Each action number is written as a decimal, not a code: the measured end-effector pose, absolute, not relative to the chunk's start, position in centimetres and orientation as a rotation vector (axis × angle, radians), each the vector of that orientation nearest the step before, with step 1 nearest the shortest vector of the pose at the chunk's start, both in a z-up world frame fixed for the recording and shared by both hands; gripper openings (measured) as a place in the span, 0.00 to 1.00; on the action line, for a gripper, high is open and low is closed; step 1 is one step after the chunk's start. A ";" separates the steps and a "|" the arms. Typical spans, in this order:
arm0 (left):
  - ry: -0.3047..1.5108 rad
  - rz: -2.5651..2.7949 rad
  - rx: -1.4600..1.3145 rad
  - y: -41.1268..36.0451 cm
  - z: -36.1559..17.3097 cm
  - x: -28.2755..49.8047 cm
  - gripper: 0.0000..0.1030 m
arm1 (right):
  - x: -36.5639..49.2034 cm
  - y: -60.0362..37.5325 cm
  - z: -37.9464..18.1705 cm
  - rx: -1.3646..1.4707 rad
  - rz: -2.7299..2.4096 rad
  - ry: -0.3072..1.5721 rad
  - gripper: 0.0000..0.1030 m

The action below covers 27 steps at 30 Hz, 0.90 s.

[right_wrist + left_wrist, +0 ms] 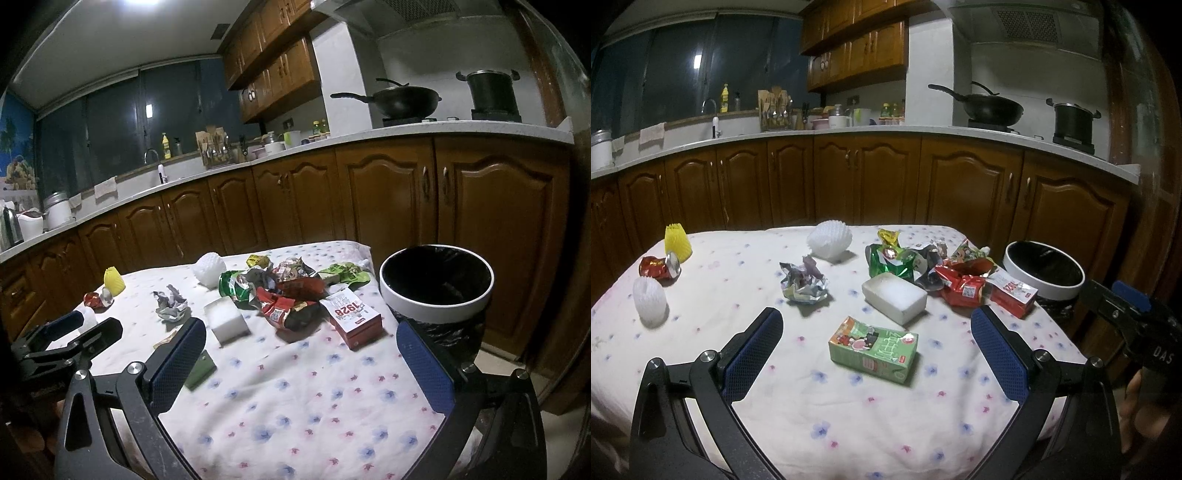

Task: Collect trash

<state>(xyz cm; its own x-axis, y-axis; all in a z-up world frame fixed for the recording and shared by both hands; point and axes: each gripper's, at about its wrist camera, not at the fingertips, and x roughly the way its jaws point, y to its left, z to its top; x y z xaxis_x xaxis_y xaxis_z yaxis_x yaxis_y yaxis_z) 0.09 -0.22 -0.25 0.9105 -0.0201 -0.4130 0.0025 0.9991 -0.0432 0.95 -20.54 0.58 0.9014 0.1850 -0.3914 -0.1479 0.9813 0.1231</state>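
Note:
Trash lies scattered on a table with a floral cloth. A green drink carton sits just ahead of my open, empty left gripper, with a white foam block beyond it. Behind are a crumpled foil wrapper, a pile of green and red wrappers and a red-and-white box. My right gripper is open and empty, above the cloth in front of that box. A white bin with a black liner stands off the table's right edge.
At the far left lie a crushed red can, a yellow foam net and a white foam net. Another white net rests at the back. Wooden kitchen cabinets stand behind the table.

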 end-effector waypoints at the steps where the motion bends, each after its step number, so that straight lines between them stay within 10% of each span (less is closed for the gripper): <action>1: 0.427 -0.012 -0.042 -0.2 -0.2 0.1 1.00 | 1.0 -20.5 0.6 0.092 0.172 0.415 1.00; 27: 0.432 -0.009 -0.047 -0.2 -0.5 0.2 1.00 | 0.9 -20.5 0.5 0.094 0.174 0.417 1.00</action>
<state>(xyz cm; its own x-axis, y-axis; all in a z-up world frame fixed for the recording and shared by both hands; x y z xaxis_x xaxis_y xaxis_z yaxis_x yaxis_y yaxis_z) 0.20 -0.20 -0.46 0.9083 -0.0191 -0.4180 -0.0009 0.9989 -0.0475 0.88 -20.46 0.49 0.8996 0.1872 -0.3945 -0.1487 0.9808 0.1263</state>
